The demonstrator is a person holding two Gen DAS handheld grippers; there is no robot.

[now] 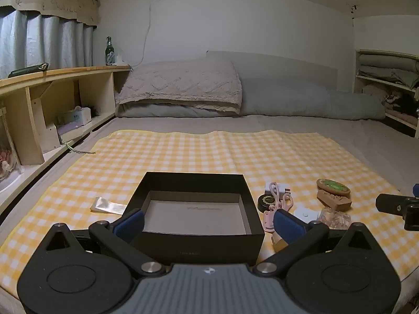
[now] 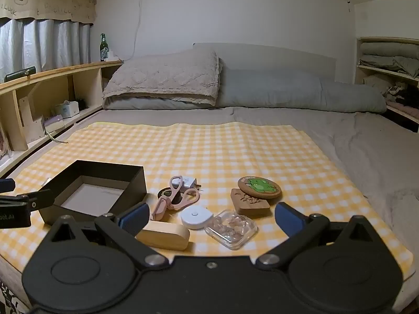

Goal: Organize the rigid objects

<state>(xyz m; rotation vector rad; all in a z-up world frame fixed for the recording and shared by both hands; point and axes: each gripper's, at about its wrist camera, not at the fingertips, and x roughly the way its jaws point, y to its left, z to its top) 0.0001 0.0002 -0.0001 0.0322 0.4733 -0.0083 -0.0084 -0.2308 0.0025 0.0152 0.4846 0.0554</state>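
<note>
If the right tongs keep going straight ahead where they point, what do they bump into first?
Probably the clear plastic case, or the white round gadget beside it. Both lie right between the open right tongs, nearest the camera. Depth is hard to judge, so the wooden block by the left finger might come first.

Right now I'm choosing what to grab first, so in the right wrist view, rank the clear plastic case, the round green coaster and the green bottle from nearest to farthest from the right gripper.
1. Clear plastic case: just ahead of the open right gripper, between its fingers.
2. Round green coaster: farther up the checked cloth, slightly right.
3. Green bottle: on the far shelf, upper left.
</note>
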